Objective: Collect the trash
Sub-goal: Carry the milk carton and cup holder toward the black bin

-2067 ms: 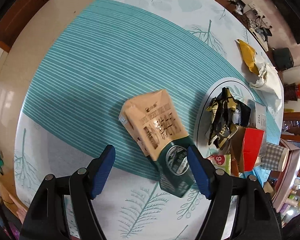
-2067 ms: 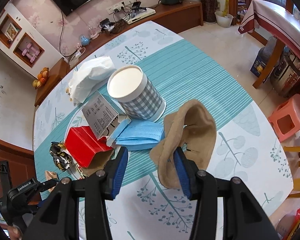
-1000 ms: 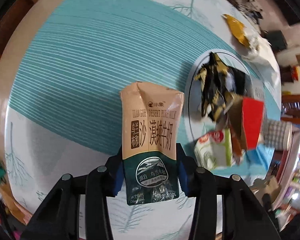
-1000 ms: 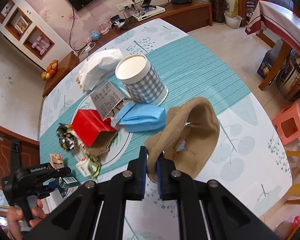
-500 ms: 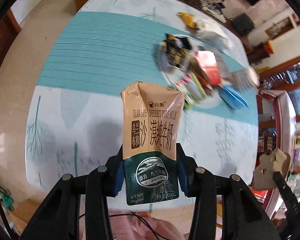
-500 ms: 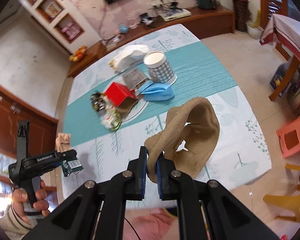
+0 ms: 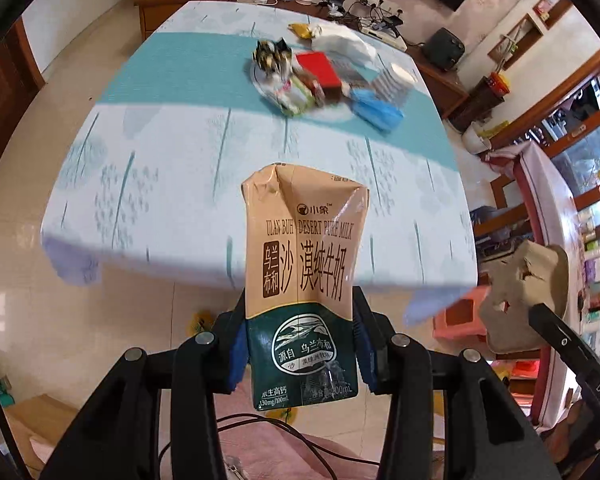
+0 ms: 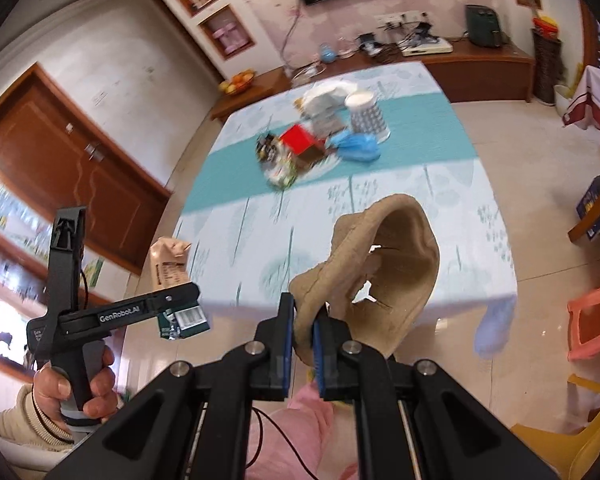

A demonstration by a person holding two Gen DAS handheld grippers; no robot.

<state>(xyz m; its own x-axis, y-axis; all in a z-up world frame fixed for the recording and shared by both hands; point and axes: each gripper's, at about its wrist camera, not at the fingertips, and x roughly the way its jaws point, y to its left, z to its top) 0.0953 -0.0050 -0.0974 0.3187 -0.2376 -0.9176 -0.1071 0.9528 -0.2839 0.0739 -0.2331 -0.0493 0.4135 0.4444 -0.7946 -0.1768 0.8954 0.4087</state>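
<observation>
1. the left tool [image 7: 300, 344] grips the tan and dark green milk carton [image 7: 304, 280] by its green lower part, blue pads pressed on both sides; the carton stands upright between them.
2. two seconds ago that carton lay flat on the table [image 7: 172, 168] between wide jaws; a second ago it was already clamped and lifted above the teal stripe; now it hangs off the near edge of the table, over the pale tiled floor [image 7: 112, 320].
3. the right tool [image 8: 303, 338] is nearly closed, pinching an edge of the crumpled brown paper piece [image 8: 384, 276], which curls up and to the right of the pads.
4. two seconds ago the paper piece lay on the table between open jaws, beside the blue face mask [image 8: 358, 146]; now it is held clear of the near edge of the table.
5. the rest of the litter stays on the table: the red box [image 8: 296, 140], the grey checked cup [image 8: 366, 114], the white bag [image 7: 342, 42] and the black and gold wrapper [image 7: 270, 56], all well apart from both tools, farther than before.
6. a hand [image 8: 72, 388] in a ribbed cuff holds the left tool's grip, left of the table.
</observation>
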